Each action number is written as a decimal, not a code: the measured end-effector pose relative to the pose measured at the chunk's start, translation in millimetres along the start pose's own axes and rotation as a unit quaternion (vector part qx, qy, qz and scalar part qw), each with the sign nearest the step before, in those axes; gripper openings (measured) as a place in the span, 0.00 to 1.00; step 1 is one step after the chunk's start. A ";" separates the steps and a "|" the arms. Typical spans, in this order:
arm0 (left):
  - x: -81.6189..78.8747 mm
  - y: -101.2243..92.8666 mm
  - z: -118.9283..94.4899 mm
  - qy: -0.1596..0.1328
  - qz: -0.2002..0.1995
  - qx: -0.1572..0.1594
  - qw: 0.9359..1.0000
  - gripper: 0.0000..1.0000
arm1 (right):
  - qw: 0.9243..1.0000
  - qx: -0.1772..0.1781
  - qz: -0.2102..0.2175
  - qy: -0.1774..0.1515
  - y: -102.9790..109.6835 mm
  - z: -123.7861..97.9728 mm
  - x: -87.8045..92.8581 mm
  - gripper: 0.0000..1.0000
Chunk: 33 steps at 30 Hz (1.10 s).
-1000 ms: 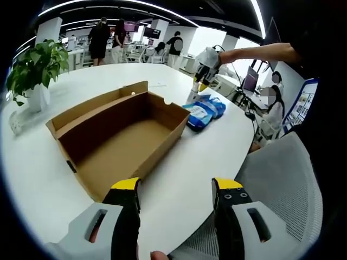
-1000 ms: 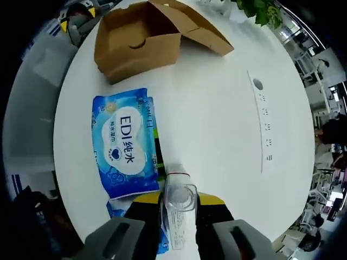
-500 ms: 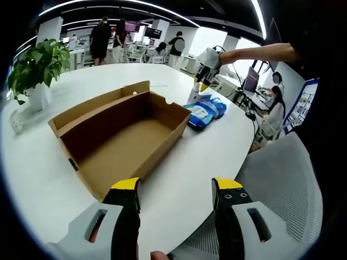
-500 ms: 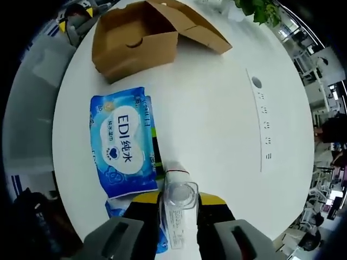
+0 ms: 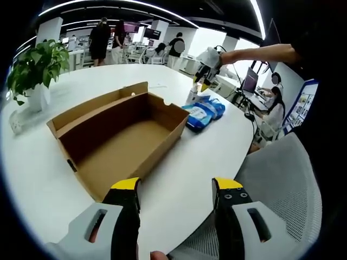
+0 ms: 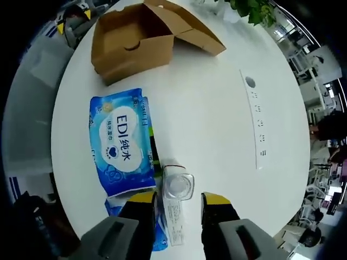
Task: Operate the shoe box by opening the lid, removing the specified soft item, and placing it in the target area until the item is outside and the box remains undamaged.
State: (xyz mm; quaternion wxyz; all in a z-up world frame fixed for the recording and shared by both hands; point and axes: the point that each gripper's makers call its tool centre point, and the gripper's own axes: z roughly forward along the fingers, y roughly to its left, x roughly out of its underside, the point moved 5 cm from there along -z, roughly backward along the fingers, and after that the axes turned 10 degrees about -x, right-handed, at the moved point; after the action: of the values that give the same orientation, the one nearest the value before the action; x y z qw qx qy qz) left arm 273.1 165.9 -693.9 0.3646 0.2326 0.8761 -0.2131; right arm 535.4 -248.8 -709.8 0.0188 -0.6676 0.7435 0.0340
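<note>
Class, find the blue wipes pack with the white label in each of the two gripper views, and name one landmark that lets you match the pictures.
Left gripper view: the blue wipes pack lies right of centre on the white table, just beyond the open cardboard box's far right corner.
Right gripper view: the pack lies left of centre, below the box.
Shared landmark: the cardboard box, beside the pack in both.

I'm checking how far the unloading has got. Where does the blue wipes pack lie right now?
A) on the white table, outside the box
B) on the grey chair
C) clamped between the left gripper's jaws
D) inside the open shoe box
A: the blue wipes pack lies flat on the white table, apart from the open shoe box, whose cardboard floor shows bare in the left gripper view.
</note>
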 end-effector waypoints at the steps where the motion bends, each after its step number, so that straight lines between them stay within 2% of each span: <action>1: -0.7 -0.2 -0.1 -0.001 -0.001 0.000 1.000 0.54 | 1.000 -0.001 0.008 -0.007 1.1 -1.7 0.5 0.29; 5: -2.9 -0.7 -0.2 -0.009 -0.008 -0.002 1.000 0.53 | 0.997 0.006 0.059 -0.042 3.7 -10.3 6.3 0.29; 6: -3.4 -0.5 -0.1 -0.012 -0.010 -0.003 1.000 0.53 | 0.995 0.008 0.085 -0.058 5.6 -13.2 8.2 0.29; 8: -3.7 -0.1 0.1 -0.014 -0.011 -0.006 1.000 0.53 | 0.986 0.001 0.133 -0.102 10.3 -16.8 8.7 0.29; 10: -4.2 2.7 0.2 -0.016 -0.011 -0.016 1.000 0.54 | 0.977 -0.001 0.171 -0.130 15.0 -18.7 13.8 0.30; 13: -7.1 6.5 -1.3 -0.024 -0.018 -0.023 0.999 0.54 | 0.968 0.007 0.203 -0.148 24.5 -24.7 18.3 0.29; 15: -9.3 8.6 -2.6 -0.028 -0.019 -0.029 0.999 0.54 | 0.959 0.011 0.230 -0.168 34.4 -27.4 23.4 0.28; 17: -10.4 11.8 -3.0 -0.031 -0.020 -0.038 0.999 0.54 | 0.945 0.008 0.263 -0.196 42.4 -28.2 28.3 0.28; 21: -13.4 22.5 -4.4 -0.043 -0.032 -0.063 0.997 0.54 | 0.906 0.016 0.331 -0.262 62.6 -29.7 35.1 0.28; 25: -18.1 31.9 -9.2 -0.057 -0.048 -0.087 0.993 0.55 | 0.877 0.011 0.367 -0.311 82.6 -29.4 36.8 0.28; 26: -17.0 37.6 -10.5 -0.053 -0.041 -0.106 0.992 0.55 | 0.868 0.002 0.377 -0.322 89.4 -27.9 37.5 0.28; 28: -16.3 44.3 -12.2 -0.055 -0.044 -0.122 0.990 0.55 | 0.860 0.000 0.389 -0.331 99.8 -24.7 41.9 0.28; 29: -15.6 49.5 -14.1 -0.058 -0.063 -0.132 0.988 0.56 | 0.856 0.000 0.395 -0.334 104.4 -23.6 43.6 0.28; 31: -13.0 57.1 -16.8 -0.058 -0.074 -0.145 0.985 0.55 | 0.846 0.000 0.405 -0.348 114.2 -21.8 45.6 0.29; 32: -10.7 60.3 -17.9 -0.053 -0.073 -0.155 0.984 0.55 | 0.837 -0.002 0.414 -0.359 119.7 -20.9 46.1 0.30; 33: -9.0 62.9 -19.0 -0.051 -0.068 -0.163 0.983 0.55 | 0.831 -0.002 0.418 -0.366 122.9 -20.4 46.4 0.30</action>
State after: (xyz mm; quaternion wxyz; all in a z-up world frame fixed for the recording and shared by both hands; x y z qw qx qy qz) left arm 303.9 224.3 -687.8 0.4261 0.0989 0.8932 -0.1037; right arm 408.6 -283.3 -689.7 0.2717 -0.2317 0.8904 0.2821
